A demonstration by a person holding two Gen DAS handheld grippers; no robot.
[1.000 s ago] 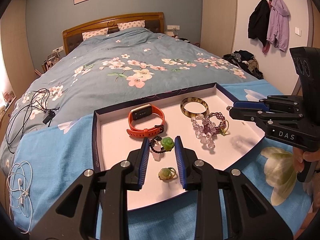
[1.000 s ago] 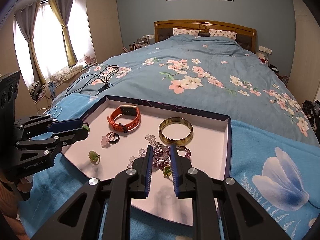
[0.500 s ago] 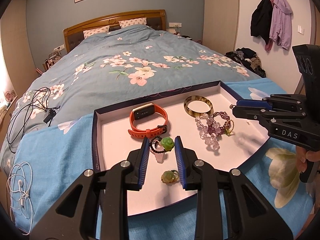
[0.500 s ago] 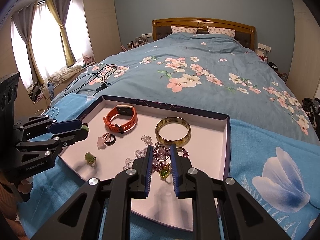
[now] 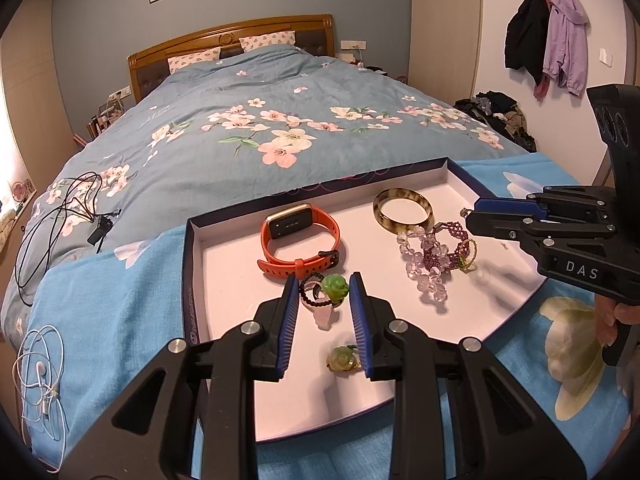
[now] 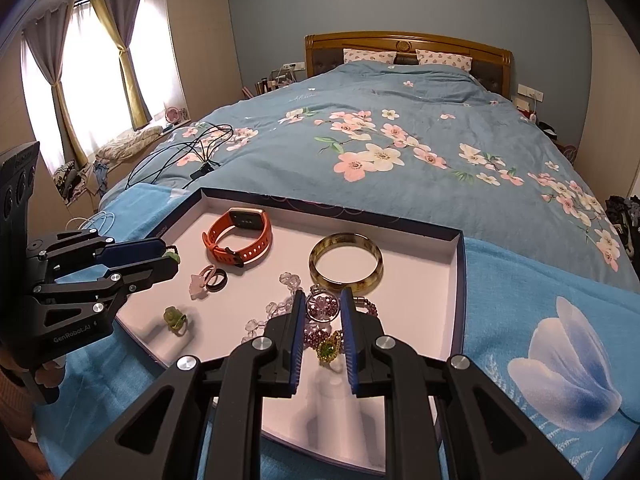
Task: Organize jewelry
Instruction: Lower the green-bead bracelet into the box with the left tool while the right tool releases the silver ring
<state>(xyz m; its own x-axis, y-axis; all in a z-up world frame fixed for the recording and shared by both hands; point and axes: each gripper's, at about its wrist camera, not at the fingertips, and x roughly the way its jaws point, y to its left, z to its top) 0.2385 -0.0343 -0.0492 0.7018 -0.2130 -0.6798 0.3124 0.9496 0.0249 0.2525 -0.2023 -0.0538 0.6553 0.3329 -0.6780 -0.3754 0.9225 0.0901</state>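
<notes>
Both grippers have crept forward over the tray (image 5: 192,264) since a second ago, so the jewelry sits larger and lower in each view; none of the pieces has shifted.

Taking the orange watch (image 5: 300,246) as the landmark: the left gripper (image 5: 324,300) hovers just in front of it, jaws parted about a ring's width and holding nothing. Between those jaws lie a green rose ring (image 5: 335,286) tangled with a dark bead ring (image 5: 310,290) and a pale pink charm (image 5: 326,316). Nearer the camera than these, close against the right blue pad, lies a second, paler green ring (image 5: 340,358).

To the right of the watch lies the tortoiseshell bangle (image 6: 346,264), and in front of the bangle a heap of clear and purple bead bracelets (image 5: 436,256). The right gripper (image 6: 322,322) hangs over that heap, jaws slightly parted and empty. A round purple-stone pendant (image 6: 322,306) and a gold ring with a green stone (image 6: 330,346) show in the gap, with bead strands crowding both sides of them.

The tray rests on a light blue blanket (image 6: 540,320) at the foot of the bed (image 6: 400,128). Left of the watch, beyond the tray, black cables (image 5: 60,216) and white earphones (image 5: 40,372) lie on the covers.
</notes>
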